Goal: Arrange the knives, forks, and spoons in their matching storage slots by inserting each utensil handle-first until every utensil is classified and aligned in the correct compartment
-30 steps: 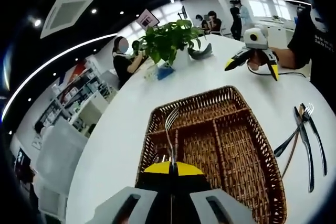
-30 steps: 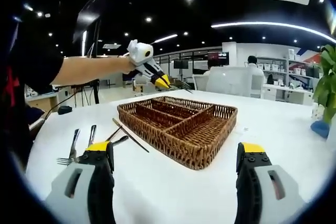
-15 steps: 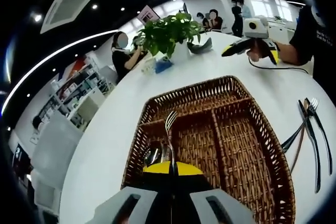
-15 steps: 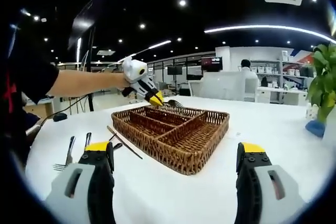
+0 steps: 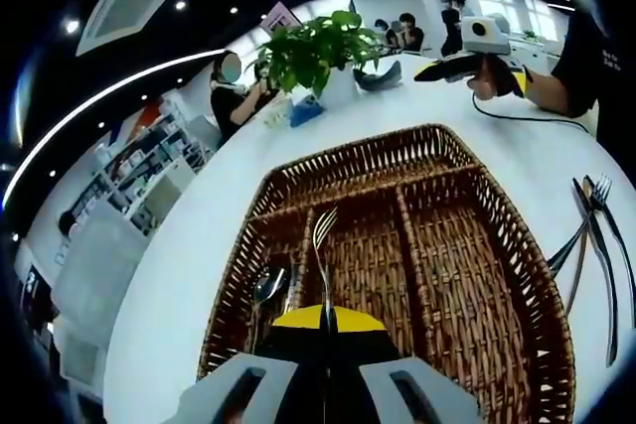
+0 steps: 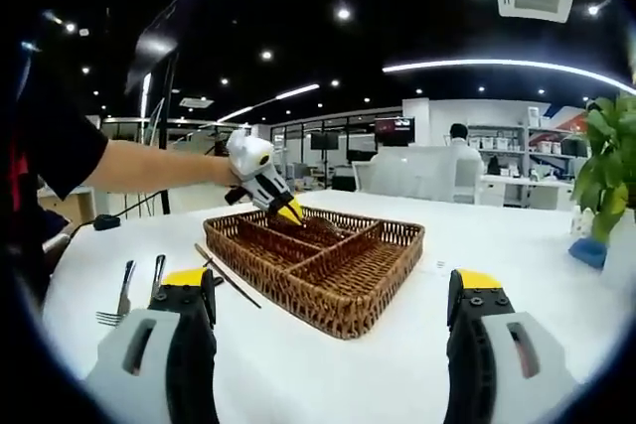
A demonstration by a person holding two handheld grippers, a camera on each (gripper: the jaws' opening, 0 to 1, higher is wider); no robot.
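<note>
My left gripper is shut on a silver fork, tines pointing away, low over the brown wicker tray. The fork hangs above a narrow slot near the tray's left side. One spoon lies in the leftmost slot. In the right gripper view the left gripper dips its yellow tips into the tray at its far side. My right gripper is open with nothing between its jaws, held short of the tray. Loose forks and knives lie on the white table to the tray's left.
More loose cutlery lies on the table right of the tray in the left gripper view. The right gripper shows beyond the tray, held by a hand. A potted plant stands at the far table end. People sit beyond.
The left gripper has carried the fork forward and lower over the tray, so the tray looks larger and the spoon has come into sight. The right gripper stays open and has barely moved.
</note>
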